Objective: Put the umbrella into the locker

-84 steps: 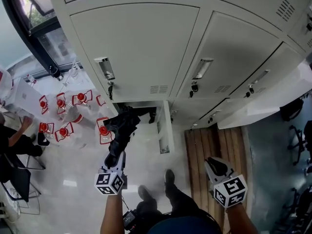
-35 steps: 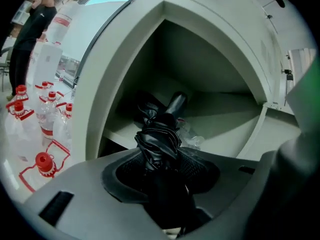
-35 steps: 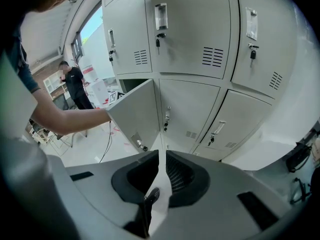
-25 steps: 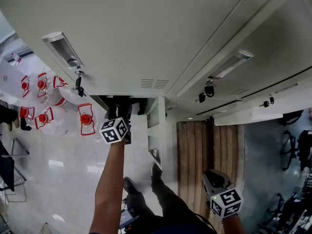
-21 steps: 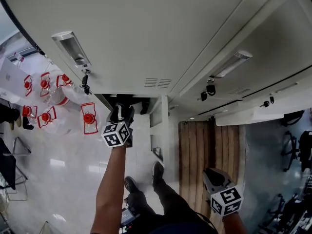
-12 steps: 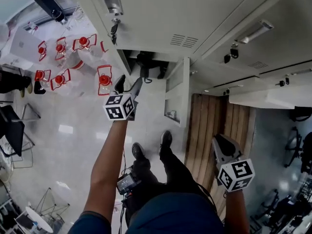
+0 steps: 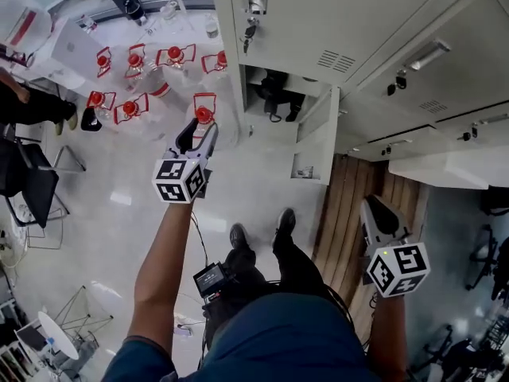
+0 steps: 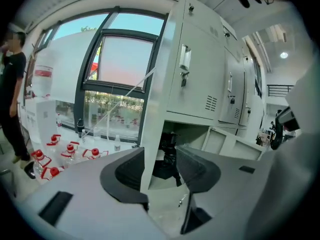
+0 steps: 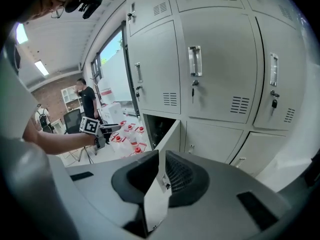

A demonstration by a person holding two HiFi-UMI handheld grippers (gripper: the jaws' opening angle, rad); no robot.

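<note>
Far left on the shiny floor there's a person [image 7: 28, 106] next to a dark chair [image 7: 32, 183], then a bunch of clear water jugs [image 7: 135, 102] with red caps and red handles sitting in front of the window. Just right of the jugs is my left gripper [image 7: 199, 134], held up in the air and aimed toward the lockers. Its jaws have just been closing and now sit about halfway apart with nothing in them. Looking through the gap in the left gripper view I only get the locker's front edge and the dark stuff inside. The grey locker [image 7: 318, 14] has its bottom compartment open. The black umbrella [image 7: 277, 95] is inside that compartment, slumped in a heap on its floor, well apart from both grippers. The little door [image 7: 318, 146] hangs swung out to the right of the opening. Further right is a strip of wooden planks [image 7: 342, 213] on the floor, and over that my right gripper [image 7: 372, 205]. Its jaws are almost together, just a sliver of a gap, holding nothing; the open door shows through that sliver in the right gripper view.
</note>
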